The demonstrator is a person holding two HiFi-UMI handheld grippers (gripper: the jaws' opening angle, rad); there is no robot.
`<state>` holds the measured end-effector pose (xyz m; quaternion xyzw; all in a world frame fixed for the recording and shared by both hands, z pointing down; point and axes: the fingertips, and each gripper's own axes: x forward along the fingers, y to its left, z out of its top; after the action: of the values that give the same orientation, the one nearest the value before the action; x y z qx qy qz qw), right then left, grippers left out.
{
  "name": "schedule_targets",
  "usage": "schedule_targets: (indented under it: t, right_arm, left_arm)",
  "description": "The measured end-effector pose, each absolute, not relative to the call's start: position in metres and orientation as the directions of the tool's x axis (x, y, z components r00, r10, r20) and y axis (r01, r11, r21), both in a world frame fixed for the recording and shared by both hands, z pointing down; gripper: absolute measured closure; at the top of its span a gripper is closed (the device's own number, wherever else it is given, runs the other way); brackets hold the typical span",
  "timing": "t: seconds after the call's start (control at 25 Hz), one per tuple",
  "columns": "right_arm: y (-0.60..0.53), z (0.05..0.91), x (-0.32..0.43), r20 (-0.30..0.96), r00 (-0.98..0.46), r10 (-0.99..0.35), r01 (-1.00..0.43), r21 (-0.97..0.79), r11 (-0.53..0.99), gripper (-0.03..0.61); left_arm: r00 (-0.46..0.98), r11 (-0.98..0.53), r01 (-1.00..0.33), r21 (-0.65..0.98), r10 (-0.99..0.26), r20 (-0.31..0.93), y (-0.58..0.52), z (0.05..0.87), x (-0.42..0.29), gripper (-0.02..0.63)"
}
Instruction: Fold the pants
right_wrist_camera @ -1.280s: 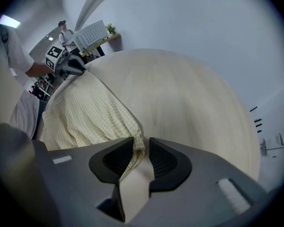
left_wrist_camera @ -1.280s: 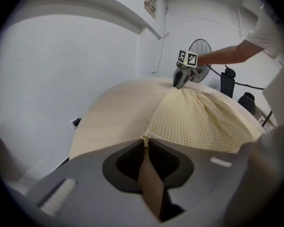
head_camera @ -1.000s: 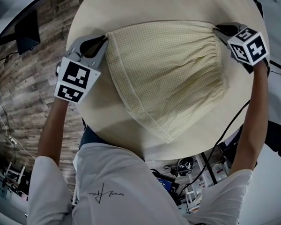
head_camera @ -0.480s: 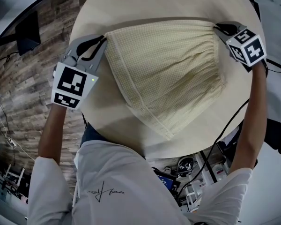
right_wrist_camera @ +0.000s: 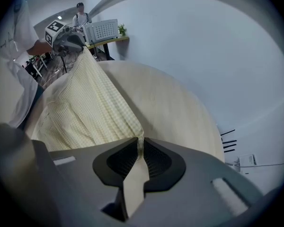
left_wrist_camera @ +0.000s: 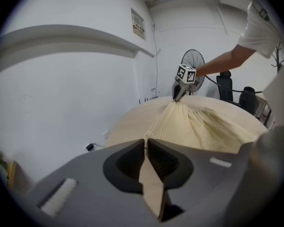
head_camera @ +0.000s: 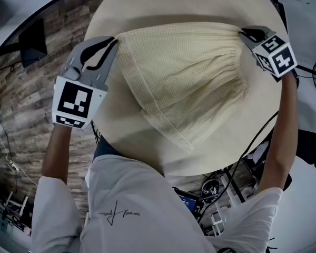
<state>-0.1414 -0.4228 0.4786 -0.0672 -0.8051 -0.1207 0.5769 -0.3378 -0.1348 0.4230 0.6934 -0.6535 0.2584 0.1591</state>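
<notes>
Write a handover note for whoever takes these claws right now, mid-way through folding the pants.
Left claw: shut on one corner of the pants.
Right claw: shut on the opposite corner.
Pants: far edge pulled taut between the two claws, the rest trailing on the round table, with the near tip close to the table's edge.
Done: both corners gripped, cloth spread out.
Left: probably carry the held edge over to make the fold, lay it down and let go. I cannot tell whether a fold is already in.
</notes>
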Motion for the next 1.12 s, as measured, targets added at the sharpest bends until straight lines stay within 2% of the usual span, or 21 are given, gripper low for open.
schedule_targets:
  t: [0.64, 1.12]
  right_arm:
    - [-0.399, 0.41, -0.104, 0.91, -0.401, -0.102, 0.207, 0.199, 0.958, 0.538]
    - [-0.38, 0.385, -0.063, 0.895, -0.421, -0.149, 0.184, 0.245, 0.952, 0.538]
  left_arm:
    - [0.009, -0.131, -0.963, -0.233, -0.887, 0.462, -0.121, 0.32, -0.309, 0.532]
    - [0.073, -0.207, -0.937, -0.28, -0.902, 0.425, -0.095, 0.28, -0.249, 0.532]
